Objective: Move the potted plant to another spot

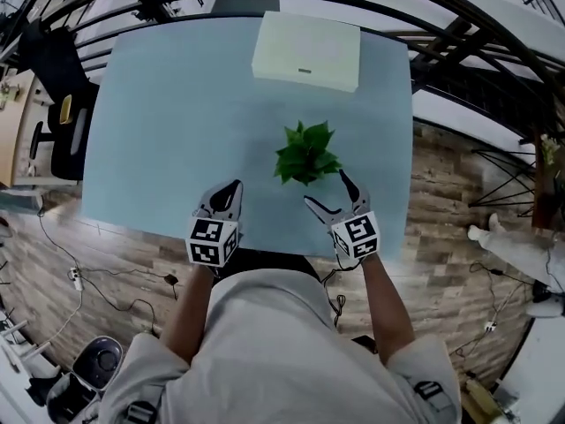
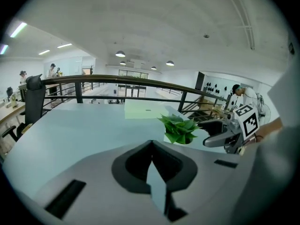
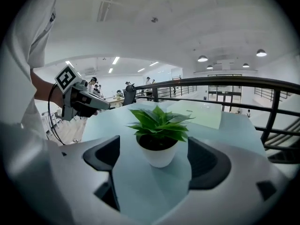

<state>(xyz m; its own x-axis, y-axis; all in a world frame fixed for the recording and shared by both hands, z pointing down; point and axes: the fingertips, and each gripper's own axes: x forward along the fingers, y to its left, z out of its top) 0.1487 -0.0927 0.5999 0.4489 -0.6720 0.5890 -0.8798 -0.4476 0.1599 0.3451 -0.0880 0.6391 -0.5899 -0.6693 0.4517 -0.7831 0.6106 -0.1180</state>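
A small potted plant with green leaves in a white pot stands right of centre on the pale blue table. My right gripper is open just in front of it, low over the table's near edge. In the right gripper view the pot sits just beyond the two dark pads, clear of both. My left gripper is shut and empty to the plant's left, near the front edge. The left gripper view shows its jaws closed together, with the plant ahead to the right.
A flat white box lies at the table's far edge, behind the plant. A dark metal railing curves round the far side. An office chair stands left of the table. Cables trail over the wooden floor.
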